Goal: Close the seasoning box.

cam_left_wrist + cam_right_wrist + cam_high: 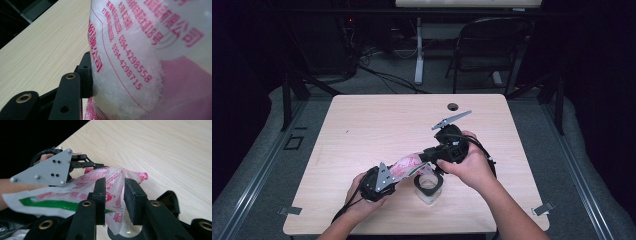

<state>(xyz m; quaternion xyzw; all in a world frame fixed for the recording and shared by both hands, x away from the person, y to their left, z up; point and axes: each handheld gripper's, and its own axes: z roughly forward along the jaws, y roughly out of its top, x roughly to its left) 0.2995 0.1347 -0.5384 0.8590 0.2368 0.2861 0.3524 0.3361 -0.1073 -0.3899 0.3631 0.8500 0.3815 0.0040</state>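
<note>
A pink-and-white printed plastic bag (406,165) of white granules hangs between my two grippers, just above the table. In the left gripper view one black pad (86,76) presses into the bag's full side (130,62); the other jaw is hidden behind it. My left gripper (393,176) is shut on the bag. My right gripper (113,183) straddles the bag's crumpled top (112,176), with a gap showing between the pads and the thin plastic lying loose in it. A clear jar (429,186) stands on the table right under the bag and also shows in the right gripper view (126,230).
The light wooden table (362,125) has a round cable hole (453,106) near its far edge. Metal clips (291,210) sit at the front corners. A dark folding chair (492,45) and a white desk leg (418,55) stand beyond the table.
</note>
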